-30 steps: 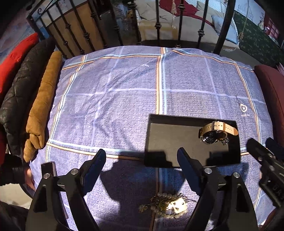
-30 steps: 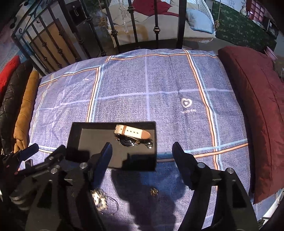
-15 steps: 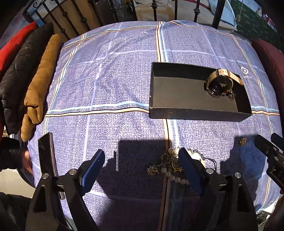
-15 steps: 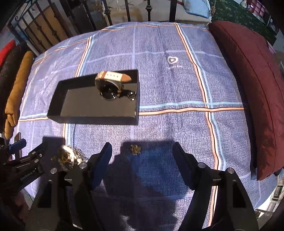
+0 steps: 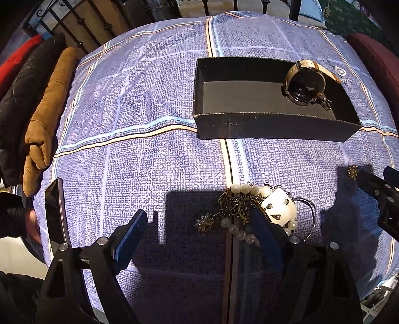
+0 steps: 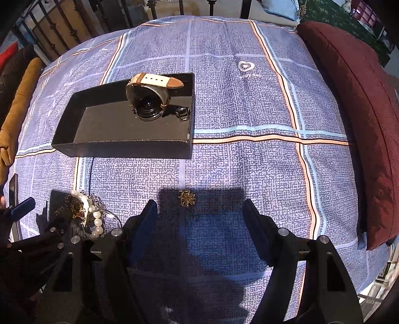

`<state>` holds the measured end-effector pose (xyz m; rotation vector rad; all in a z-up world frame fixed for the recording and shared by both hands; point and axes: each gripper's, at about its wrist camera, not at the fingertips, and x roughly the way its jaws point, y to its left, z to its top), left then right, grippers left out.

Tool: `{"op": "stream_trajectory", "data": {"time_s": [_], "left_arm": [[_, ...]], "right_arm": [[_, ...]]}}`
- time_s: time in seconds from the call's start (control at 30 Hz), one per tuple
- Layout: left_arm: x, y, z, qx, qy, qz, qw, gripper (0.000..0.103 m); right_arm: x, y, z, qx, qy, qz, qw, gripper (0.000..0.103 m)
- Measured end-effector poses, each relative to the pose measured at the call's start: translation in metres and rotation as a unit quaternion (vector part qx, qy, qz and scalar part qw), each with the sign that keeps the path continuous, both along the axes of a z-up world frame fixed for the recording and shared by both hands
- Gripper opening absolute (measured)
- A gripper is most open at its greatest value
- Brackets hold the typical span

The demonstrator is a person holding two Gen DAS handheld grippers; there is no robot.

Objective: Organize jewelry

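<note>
A black open box (image 5: 271, 127) (image 6: 124, 148) lies on the checked blue cloth and holds a watch (image 5: 305, 83) (image 6: 149, 99) with a cream strap. A tangle of pearl beads, chains and a white pendant (image 5: 251, 209) (image 6: 84, 211) lies on the cloth in front of the box. A small gold brooch (image 5: 352, 172) (image 6: 186, 198) lies apart to its right. My left gripper (image 5: 199, 224) is open and empty, its right finger over the tangle. My right gripper (image 6: 200, 214) is open and empty, just behind the brooch.
Folded brown (image 5: 47, 109), black and red garments lie along the cloth's left edge. A dark red cushion (image 6: 356, 119) lies along the right edge. A phone (image 5: 56, 211) stands at the near left. An iron railing (image 5: 109, 22) runs behind the cloth.
Both grippers have drawn back and tilted down. The box now sits farther off. The bead tangle and the brooch have come up into view between the fingers.
</note>
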<state>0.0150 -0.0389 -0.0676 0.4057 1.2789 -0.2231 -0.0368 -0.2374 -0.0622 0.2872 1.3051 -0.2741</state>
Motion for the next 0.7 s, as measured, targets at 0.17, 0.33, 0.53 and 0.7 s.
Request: {"op": "stream_trajectory", "data": {"time_s": [0.17, 0.33, 0.53, 0.7], "left_arm": [[0.008, 0.002, -0.005, -0.013, -0.007, 0.013, 0.9998, 0.074], [0.004, 0.007, 0.005, -0.089, 0.016, 0.008, 0.9959, 0.088], [0.008, 0.002, -0.015, -0.058, 0.02, 0.008, 0.9981, 0.093], [0.01, -0.001, -0.018, -0.052, 0.027, 0.011, 0.9983, 0.074]], "right_arm": [[0.001, 0.0, 0.001, 0.005, -0.002, -0.002, 1.0, 0.071], [0.003, 0.002, 0.001, 0.001, -0.004, 0.001, 1.0, 0.071], [0.009, 0.0, -0.009, 0.002, 0.004, 0.0, 1.0, 0.071], [0.016, 0.003, -0.031, 0.003, 0.044, 0.005, 0.999, 0.04]]}}
